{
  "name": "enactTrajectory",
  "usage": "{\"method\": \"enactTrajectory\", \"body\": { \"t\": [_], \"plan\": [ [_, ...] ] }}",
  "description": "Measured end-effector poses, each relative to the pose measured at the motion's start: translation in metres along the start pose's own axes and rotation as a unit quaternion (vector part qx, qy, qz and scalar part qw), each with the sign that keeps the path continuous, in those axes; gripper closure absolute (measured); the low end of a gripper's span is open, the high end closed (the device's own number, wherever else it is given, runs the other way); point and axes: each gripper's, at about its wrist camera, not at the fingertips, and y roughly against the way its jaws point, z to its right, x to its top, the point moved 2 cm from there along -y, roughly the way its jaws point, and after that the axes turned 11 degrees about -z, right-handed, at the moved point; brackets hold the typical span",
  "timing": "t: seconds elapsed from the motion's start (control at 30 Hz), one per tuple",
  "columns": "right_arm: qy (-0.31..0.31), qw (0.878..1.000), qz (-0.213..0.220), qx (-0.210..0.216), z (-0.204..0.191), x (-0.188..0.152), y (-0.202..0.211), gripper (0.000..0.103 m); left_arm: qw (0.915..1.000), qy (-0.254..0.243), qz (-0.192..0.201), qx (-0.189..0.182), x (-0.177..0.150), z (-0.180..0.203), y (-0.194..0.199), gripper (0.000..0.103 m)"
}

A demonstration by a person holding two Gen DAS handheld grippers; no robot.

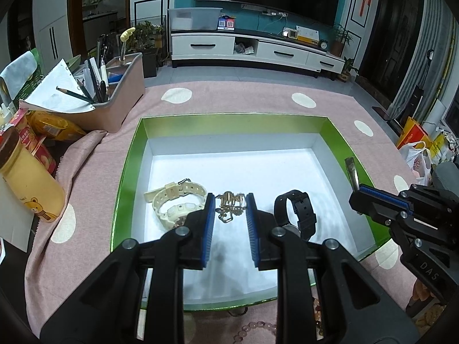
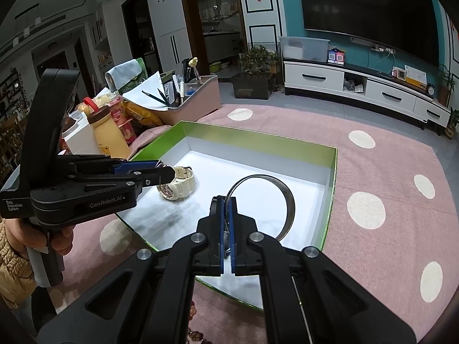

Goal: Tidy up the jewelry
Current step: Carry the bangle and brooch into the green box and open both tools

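Cream watch (image 1: 176, 203): lies at the left of the box floor, strap curled; light, rubbery, best taken across the strap, not the face.
Gold chain (image 1: 231, 205): bunched in a small heap mid-floor, between the two watches; limp and slippery, likely to trail or snag, so pinch the heap itself.
Left gripper (image 1: 230, 200): empty, its blue pads standing a little apart, one to each side of the chain in the left wrist view; whether they touch it cannot be told.
Black watch (image 1: 297, 210): propped on its strap just right of the chain; stiffer loop, easy to knock over.
Green box (image 1: 130, 169): shallow, white inside, on a pink dotted cloth (image 1: 229, 97); its walls limit a low sideways approach.
Right gripper (image 2: 226, 199): clamped tight on a silver bangle (image 2: 289, 203), held over the box's right side; rigid, smooth metal, may swivel in a rim pinch.
Clutter: pen organiser (image 1: 126, 94), yellow bottle (image 1: 30, 183) and snack packets at far left, well apart from the box; bead bracelets (image 1: 252, 329) near the front edge.
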Motion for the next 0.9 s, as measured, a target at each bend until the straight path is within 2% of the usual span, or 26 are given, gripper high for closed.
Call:
{"method": "enactTrajectory", "body": {
  "t": [0.67,0.7,0.8,0.83,0.9],
  "plan": [
    [-0.025,1.0,0.007,-0.003,0.009,0.0,0.003,0.099,1.0,0.002,-0.001,0.009,0.002,-0.002,-0.002,0.08],
    [-0.028,1.0,0.009,-0.002,0.01,-0.001,0.006,0.099,0.9999,0.001,0.0,0.01,0.002,-0.002,-0.001,0.079],
    [-0.033,0.999,0.014,-0.001,0.01,-0.003,0.012,0.098,0.9999,0.001,0.004,0.011,0.001,0.0,0.003,0.062],
    [-0.035,0.999,0.015,0.0,0.01,-0.003,0.014,0.096,0.9999,0.002,0.006,0.011,0.0,0.0,0.005,0.058],
    [-0.043,0.999,0.019,-0.002,0.012,-0.007,0.02,0.073,0.9999,0.002,0.008,0.012,0.0,0.0,0.008,0.053]
  ]
}}
